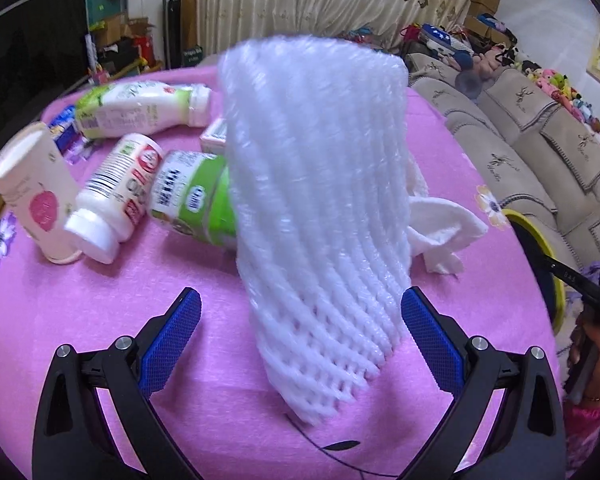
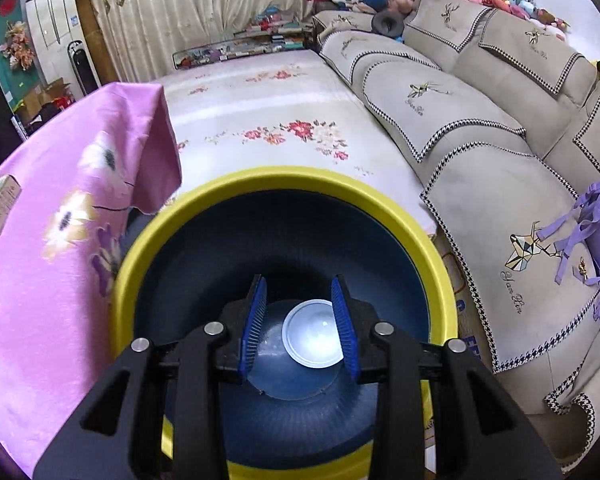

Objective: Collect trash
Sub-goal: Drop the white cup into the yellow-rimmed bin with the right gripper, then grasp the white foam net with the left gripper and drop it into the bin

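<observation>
1. The left gripper is standing wide open around a white foam fruit net at frame centre, pads not pressing it.
2. Bottles are lying at upper left on the pink tablecloth.
3. The right gripper is hovering part-open and empty over the yellow-rimmed bin, a white cup lying inside.

Left wrist cam: sits low over the pink-covered desk, angled down and across it toward the curtain, sofa to its right. Right wrist cam: right above the bin beside the desk, looking steeply into it. Shared by both views: bin rim, pink cloth, sofa, curtain.
</observation>
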